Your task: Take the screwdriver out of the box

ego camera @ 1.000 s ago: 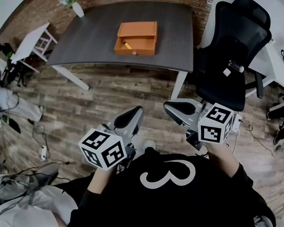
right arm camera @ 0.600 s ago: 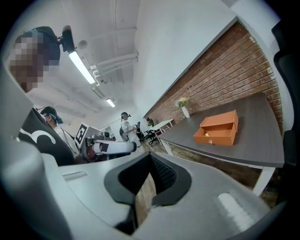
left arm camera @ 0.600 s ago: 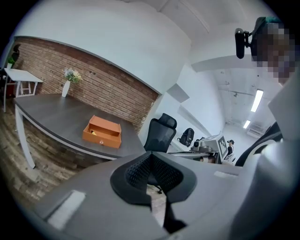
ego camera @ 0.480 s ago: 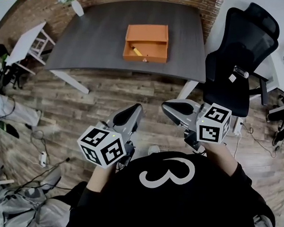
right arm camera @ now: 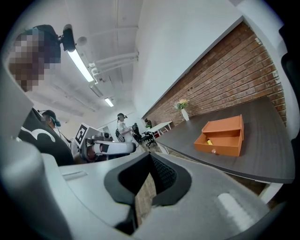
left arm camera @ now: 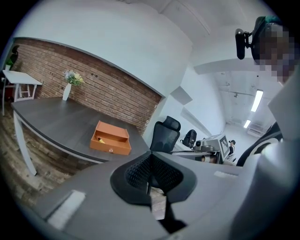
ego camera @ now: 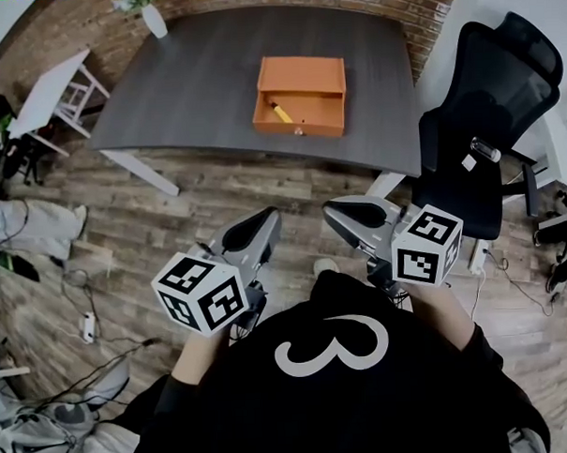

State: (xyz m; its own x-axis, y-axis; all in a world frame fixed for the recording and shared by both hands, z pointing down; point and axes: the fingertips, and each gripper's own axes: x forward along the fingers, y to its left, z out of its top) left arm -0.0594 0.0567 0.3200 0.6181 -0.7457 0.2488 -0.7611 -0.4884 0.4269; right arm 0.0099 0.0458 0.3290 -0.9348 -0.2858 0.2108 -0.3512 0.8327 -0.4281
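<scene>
An orange open box (ego camera: pixel 299 96) stands on the dark grey table (ego camera: pixel 192 75), well ahead of both grippers. A yellow-handled screwdriver (ego camera: pixel 280 112) lies inside it. My left gripper (ego camera: pixel 255 227) and right gripper (ego camera: pixel 344 213) hang side by side over the wooden floor, short of the table's near edge. Both are shut with nothing between the fingers. In the left gripper view the box (left arm camera: pixel 111 139) lies far beyond the closed left gripper (left arm camera: pixel 151 161). The right gripper view shows the box (right arm camera: pixel 224 136) and the screwdriver (right arm camera: pixel 209 141) off to the right of the right gripper (right arm camera: pixel 151 164).
A black office chair (ego camera: pixel 486 137) stands right of the table. A white vase with flowers (ego camera: pixel 152 15) sits at the table's far left corner. A small white side table (ego camera: pixel 57 90) and cables lie at the left. White table legs (ego camera: pixel 140 161) reach the floor.
The table and box have drawn closer in the head view as both grippers travel toward them. Both grippers stay shut and empty.
</scene>
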